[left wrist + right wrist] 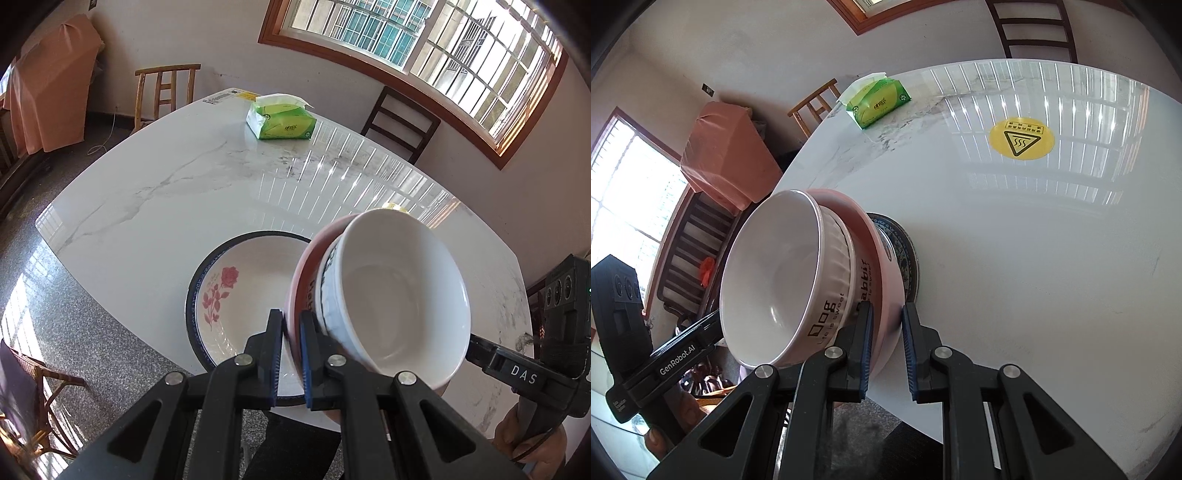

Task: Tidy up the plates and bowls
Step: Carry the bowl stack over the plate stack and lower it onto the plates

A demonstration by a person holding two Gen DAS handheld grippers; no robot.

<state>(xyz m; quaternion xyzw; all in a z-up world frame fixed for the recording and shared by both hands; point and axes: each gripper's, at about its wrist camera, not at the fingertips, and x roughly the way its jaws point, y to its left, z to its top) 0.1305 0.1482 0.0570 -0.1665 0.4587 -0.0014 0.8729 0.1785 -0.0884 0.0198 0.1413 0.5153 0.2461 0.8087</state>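
Note:
A white bowl (399,291) sits nested inside a pink bowl (301,280), and both are held tilted above the table. My left gripper (291,332) is shut on the pink bowl's rim. My right gripper (886,321) is shut on the opposite side of the pink bowl (882,258), with the white bowl (775,273) inside it. A blue-rimmed plate with a red rose (236,295) lies on the marble table near the front edge, just beneath the bowls. In the right wrist view only its patterned edge (905,251) shows behind the pink bowl.
A green tissue pack (280,122) lies at the table's far side; it also shows in the right wrist view (879,101). A yellow hot-surface sticker (1021,138) is on the marble table (166,192). Wooden chairs (166,92) stand around the table.

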